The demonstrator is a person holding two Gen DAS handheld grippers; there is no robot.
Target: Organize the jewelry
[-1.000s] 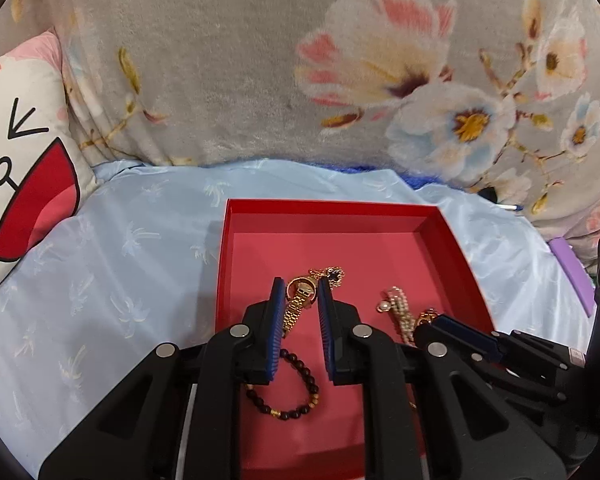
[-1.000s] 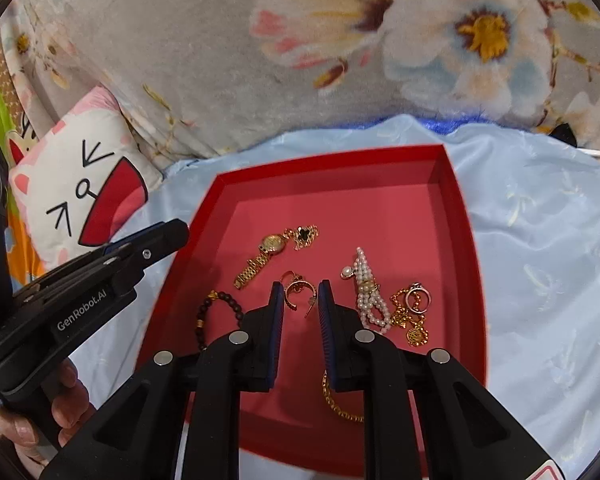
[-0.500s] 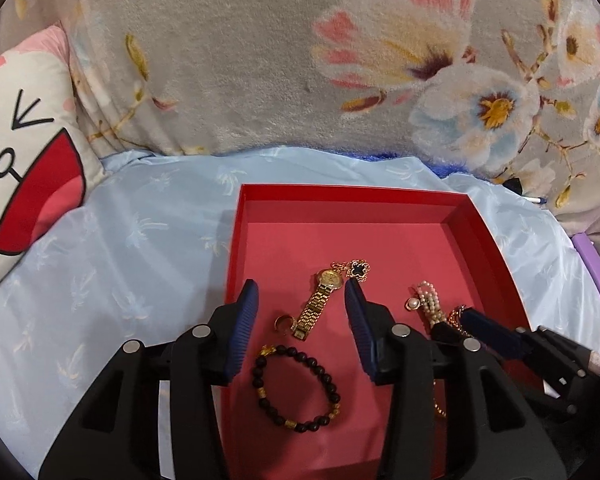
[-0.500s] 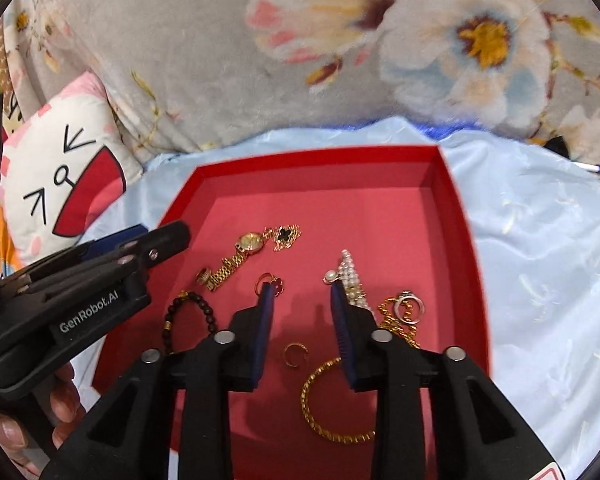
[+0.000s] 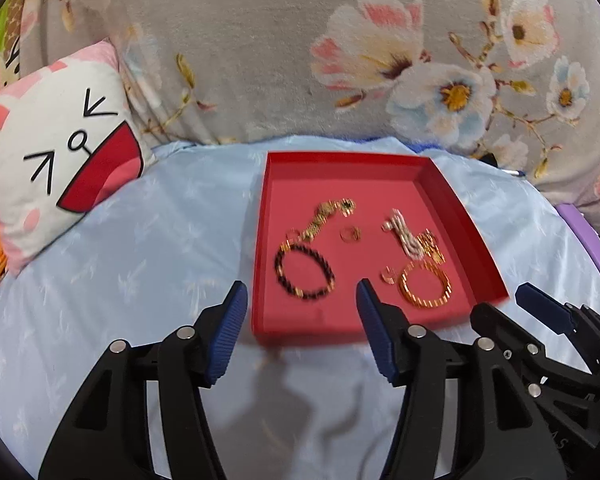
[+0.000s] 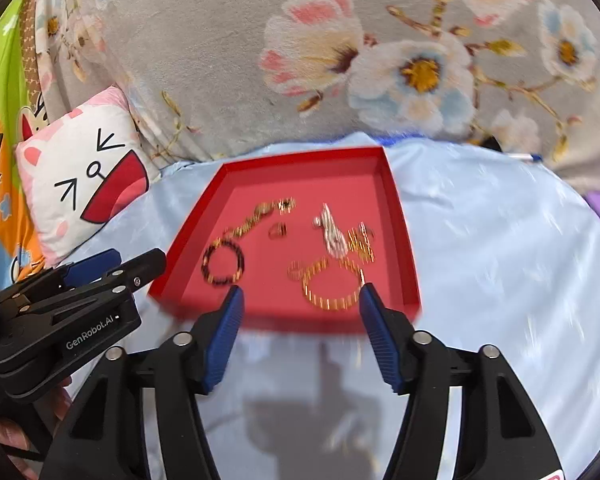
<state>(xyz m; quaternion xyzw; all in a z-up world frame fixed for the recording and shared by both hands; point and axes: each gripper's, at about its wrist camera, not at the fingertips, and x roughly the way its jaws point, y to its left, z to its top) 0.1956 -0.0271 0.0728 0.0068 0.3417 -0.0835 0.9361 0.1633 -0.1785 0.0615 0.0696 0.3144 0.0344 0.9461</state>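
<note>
Both tools are up above the pale blue bedsheet [image 5: 148,264], and both are spread wide with nothing between the fingers. The left tool [image 5: 300,332] hangs over the near edge of the red tray [image 5: 268,216], its blue pads [image 5: 226,336] flanking the tray's near-left corner. The right tool [image 6: 300,336] sits at the tray's near rim too, and the left one shows in its view as a black body off to the left.

Inside the tray, all the jewelry lies flat and a bit blurred. The dark beaded bracelet [image 5: 305,274] is a loop at near left. Just beyond it, the gold watch [image 5: 320,222] lies with its long axis on a diagonal, strap end near the beads, face end pointing away and to the right toward a small dark charm [image 5: 348,206]. A small gold ring [image 5: 350,234] sits mid-tray, on its own. To the right, the pearl strand [image 5: 404,234] runs diagonally the other way, touching a tangle of gold pieces [image 5: 432,244]. The gold bangle [image 5: 424,288] is a round loop at near right, with a small earring [image 5: 388,276] just beside it.

A cat-face cushion [image 5: 56,172] rests at far left against the floral blanket [image 5: 300,40].
</note>
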